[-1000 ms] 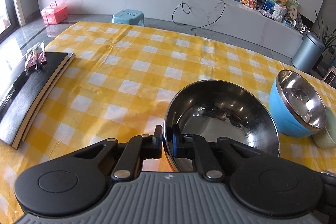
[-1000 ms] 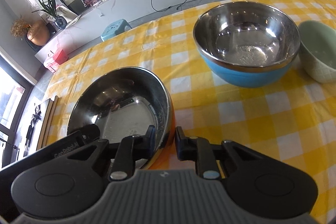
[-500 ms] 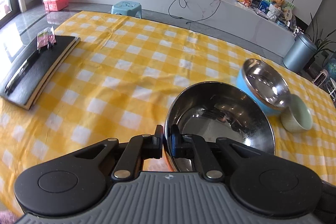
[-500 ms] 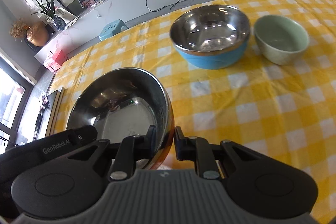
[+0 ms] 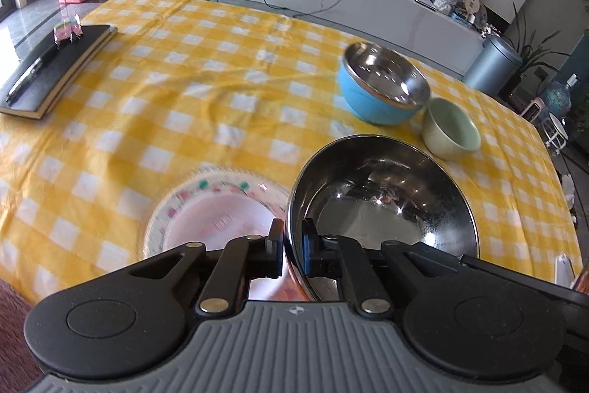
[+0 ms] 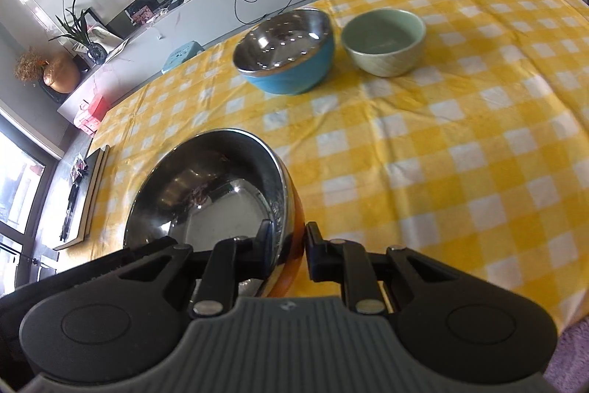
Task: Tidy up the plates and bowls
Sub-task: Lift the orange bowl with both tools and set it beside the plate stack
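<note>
Both grippers are on the big steel bowl (image 5: pixel 383 205), and it hangs above the yellow checked tablecloth (image 5: pixel 184 91). The left gripper (image 5: pixel 292 251) pinches the bowl's near-left rim, one finger outside the wall and one inside, pressed tight on the metal. From the right wrist view, the right gripper (image 6: pixel 289 251) straddles the opposite rim, its left finger inside the shiny basin and its right finger outside by the orange outer skin; a sliver of gap shows beside that outer finger, so I can't call whether it is clamped or only loosely around the rim. The bowl sits tilted in both views, its mirrored inside facing up and away. Down below it in the left wrist view, a pink patterned plate (image 5: pixel 206 212) lies flat on the cloth, its right edge tucked under the bowl's rim from this angle. Farther across the table stands a blue bowl with a steel lining (image 5: pixel 383 91), and just beside it, on its right, a pale green bowl (image 5: pixel 451 129); the two look close enough to touch, though I can't be sure. Over on the far left edge of the table rests a black notebook (image 5: pixel 55 69) with a pen (image 5: pixel 24 81) lying on its cover.
</note>
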